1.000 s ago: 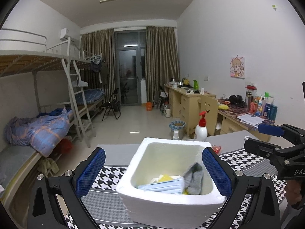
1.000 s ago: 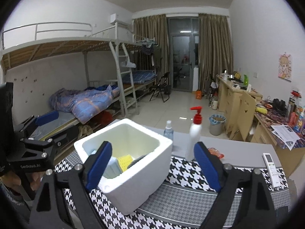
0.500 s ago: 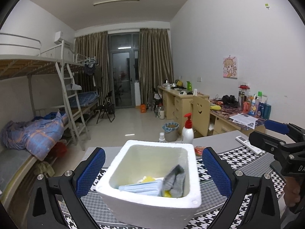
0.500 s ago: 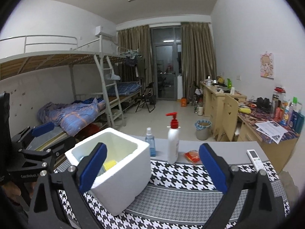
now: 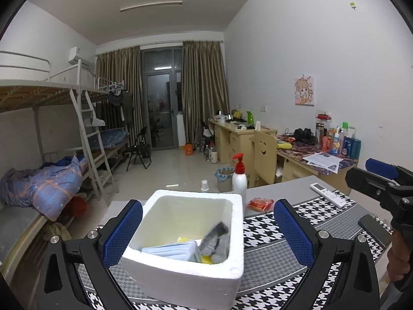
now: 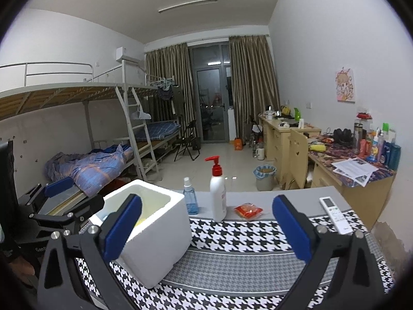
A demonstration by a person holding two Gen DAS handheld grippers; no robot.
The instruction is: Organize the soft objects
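A white foam box (image 5: 191, 235) stands on the houndstooth cloth (image 5: 268, 232). Inside lie a grey sock (image 5: 216, 240), a light blue folded mask (image 5: 173, 250) and something yellow (image 5: 183, 239). My left gripper (image 5: 206, 235) is open and empty, its blue pads on either side of the box, above and in front of it. My right gripper (image 6: 206, 230) is open and empty, to the right of the box (image 6: 152, 232); it also shows at the right edge of the left wrist view (image 5: 382, 178).
A white pump bottle with a red top (image 6: 217, 191), a small blue spray bottle (image 6: 190, 200), a red packet (image 6: 248, 210) and a white remote (image 6: 335, 213) stand along the table's far side. A dark phone (image 5: 374, 230) lies at the right.
Both grippers have pulled back and swung right, away from the box. The box now sits lower left in both views. Both stay open and empty.
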